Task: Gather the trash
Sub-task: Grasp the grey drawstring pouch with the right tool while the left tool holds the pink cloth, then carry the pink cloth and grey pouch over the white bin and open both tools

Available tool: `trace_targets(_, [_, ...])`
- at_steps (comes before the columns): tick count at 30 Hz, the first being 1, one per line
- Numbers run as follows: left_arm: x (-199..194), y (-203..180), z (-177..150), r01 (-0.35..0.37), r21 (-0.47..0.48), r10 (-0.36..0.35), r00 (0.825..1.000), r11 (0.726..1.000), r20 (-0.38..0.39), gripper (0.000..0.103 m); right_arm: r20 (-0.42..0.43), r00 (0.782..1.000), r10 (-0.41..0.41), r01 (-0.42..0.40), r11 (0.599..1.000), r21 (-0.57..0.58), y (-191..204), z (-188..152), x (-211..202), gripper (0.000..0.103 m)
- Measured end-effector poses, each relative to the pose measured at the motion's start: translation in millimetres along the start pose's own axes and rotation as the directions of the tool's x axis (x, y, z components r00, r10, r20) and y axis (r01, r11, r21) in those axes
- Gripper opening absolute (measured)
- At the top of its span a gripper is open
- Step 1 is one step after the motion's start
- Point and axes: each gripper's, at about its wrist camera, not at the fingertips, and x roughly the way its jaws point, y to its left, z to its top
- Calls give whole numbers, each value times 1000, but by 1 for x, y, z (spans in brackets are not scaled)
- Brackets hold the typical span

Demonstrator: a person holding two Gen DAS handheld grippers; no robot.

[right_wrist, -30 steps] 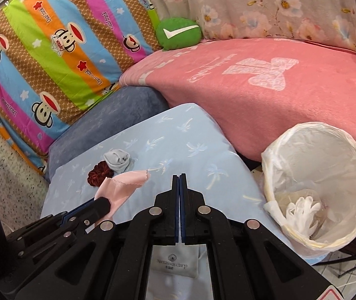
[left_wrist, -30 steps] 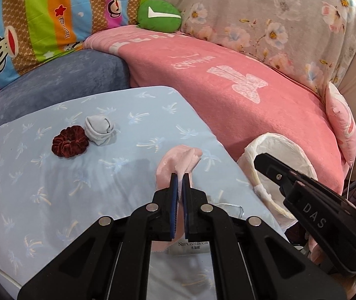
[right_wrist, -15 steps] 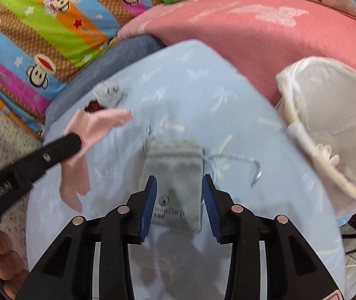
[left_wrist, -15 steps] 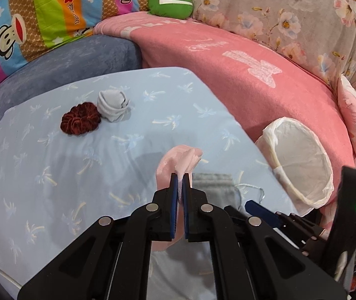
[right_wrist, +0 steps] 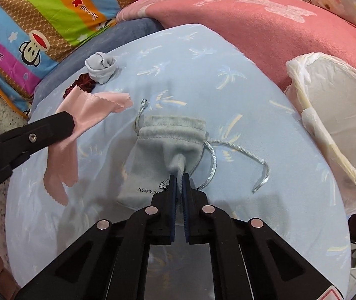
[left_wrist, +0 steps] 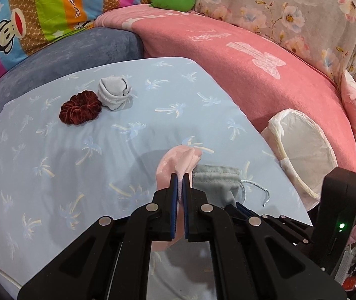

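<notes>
Claws are both gripping: the right claw (right_wrist: 179,175), its jaws just closed, is pinching the grey drawstring pouch (right_wrist: 168,145) at frame centre, and the left claw (left_wrist: 180,177) is clamping the pink cloth (left_wrist: 175,165). The lined bin (right_wrist: 333,115) is sitting at right.

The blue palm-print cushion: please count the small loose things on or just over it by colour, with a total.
Pink: 1, the pink cloth, held in the left gripper
Grey: 2, the grey drawstring pouch, pinched by the right gripper, and the grey rolled sock
Dark red: 1, the scrunchie
Total: 4
</notes>
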Motion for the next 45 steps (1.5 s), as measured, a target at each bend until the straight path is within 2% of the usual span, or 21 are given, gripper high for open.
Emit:
trace_targets(8, [-4, -19, 8, 16, 43, -17, 1000, 999, 22, 4, 139, 990, 4, -8, 1000, 28, -13, 25, -52, 5])
trace_targets(15, [-8, -50, 19, 46, 106, -52, 997, 993, 49, 4, 254, 967, -18, -6, 996, 93, -46, 47, -98, 5])
trace_targets(22, [-7, -85, 29, 82, 168, -94, 994, 982, 63, 4, 329, 942, -70, 19, 988, 155, -85, 55, -132, 5])
trace_targets(37, [11, -173, 44, 213, 292, -229, 973, 932, 20, 5, 369, 909, -193, 75, 947, 312, -177, 50, -165, 5])
trace_targets(45, [16, -206, 47, 254, 338, -274, 962, 906, 11, 5, 365, 904, -224, 87, 931, 354, -206, 48, -168, 5])
